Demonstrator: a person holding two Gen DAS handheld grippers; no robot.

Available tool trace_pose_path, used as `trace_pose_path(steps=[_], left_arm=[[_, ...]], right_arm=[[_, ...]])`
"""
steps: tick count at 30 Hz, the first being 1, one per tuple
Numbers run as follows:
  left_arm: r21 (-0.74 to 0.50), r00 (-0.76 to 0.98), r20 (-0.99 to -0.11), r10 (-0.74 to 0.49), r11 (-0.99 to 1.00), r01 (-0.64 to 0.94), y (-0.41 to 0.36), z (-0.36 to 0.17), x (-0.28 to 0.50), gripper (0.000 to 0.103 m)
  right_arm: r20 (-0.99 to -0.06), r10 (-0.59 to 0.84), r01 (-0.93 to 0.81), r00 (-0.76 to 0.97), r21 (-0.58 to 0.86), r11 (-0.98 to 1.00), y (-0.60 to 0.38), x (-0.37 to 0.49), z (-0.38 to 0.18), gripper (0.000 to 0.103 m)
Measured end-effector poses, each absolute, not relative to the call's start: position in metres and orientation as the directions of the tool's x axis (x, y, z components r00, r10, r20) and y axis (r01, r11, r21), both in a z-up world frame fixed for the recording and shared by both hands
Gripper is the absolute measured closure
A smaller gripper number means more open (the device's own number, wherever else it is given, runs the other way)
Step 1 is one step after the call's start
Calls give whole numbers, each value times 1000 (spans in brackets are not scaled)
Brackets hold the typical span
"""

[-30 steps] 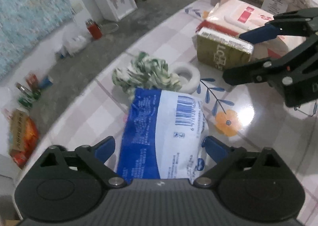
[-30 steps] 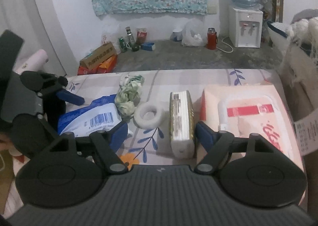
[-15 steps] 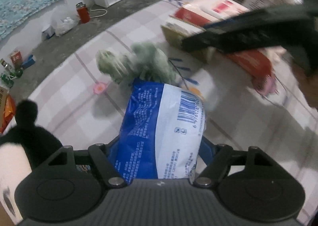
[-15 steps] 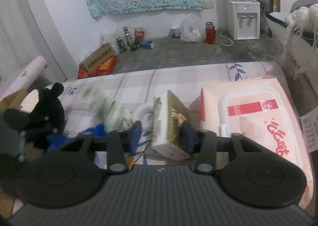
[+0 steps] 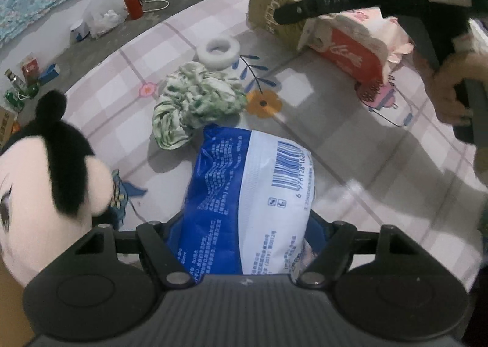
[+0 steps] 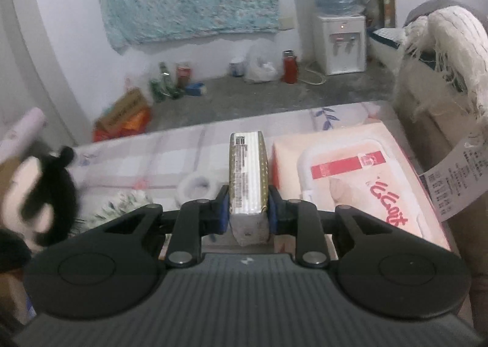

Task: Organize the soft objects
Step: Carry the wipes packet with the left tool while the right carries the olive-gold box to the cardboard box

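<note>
Left tool (image 5: 245, 225) clamped across the near end of a blue-and-white plastic pack (image 5: 253, 194), jaws wide because the pack is bulky and yielding; film crinkled, barcode up, the far end hanging over the desk (image 5: 350, 148), apparently lifted clear. Right tool (image 6: 247, 214) just closing, pads now pressed on both broad faces of a slim gold-and-white tissue pack (image 6: 248, 176), gripped on edge, narrow side up, probably so the soft block keeps its shape; hard to tell whether it rests on the desk or is raised. Just beside it on the right, a large pale wet-wipe pack (image 6: 360, 182) with a rigid flip lid, flat on the desk. Lying loose further off: a crumpled green-and-white cloth (image 5: 195, 100), limp and folded on itself; a white foam ring (image 5: 218, 49), smooth and round. At the left edge, a plush toy (image 5: 45, 170), fuzzy, black and cream. Checked, glossy tablecloth with flower prints underneath; likely a sorting of packs apart from cloth and plush.
</note>
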State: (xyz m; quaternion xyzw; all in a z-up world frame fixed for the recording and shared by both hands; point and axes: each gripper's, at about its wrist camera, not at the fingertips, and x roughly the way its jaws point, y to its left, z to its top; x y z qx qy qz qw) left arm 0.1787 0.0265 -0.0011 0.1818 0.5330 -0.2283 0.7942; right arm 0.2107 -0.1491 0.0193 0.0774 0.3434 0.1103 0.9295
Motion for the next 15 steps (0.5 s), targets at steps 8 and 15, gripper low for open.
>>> trace_pose_path(steps=[8, 15], left_arm=[[-29, 364, -901, -236, 869, 493, 45, 41, 132, 27], [-49, 494, -825, -275, 906, 421, 80, 112, 86, 28]], right_arm=[[-538, 410, -197, 737, 408, 891, -170, 194, 39, 80], [-425, 547, -294, 721, 526, 798, -165, 164, 83, 80]])
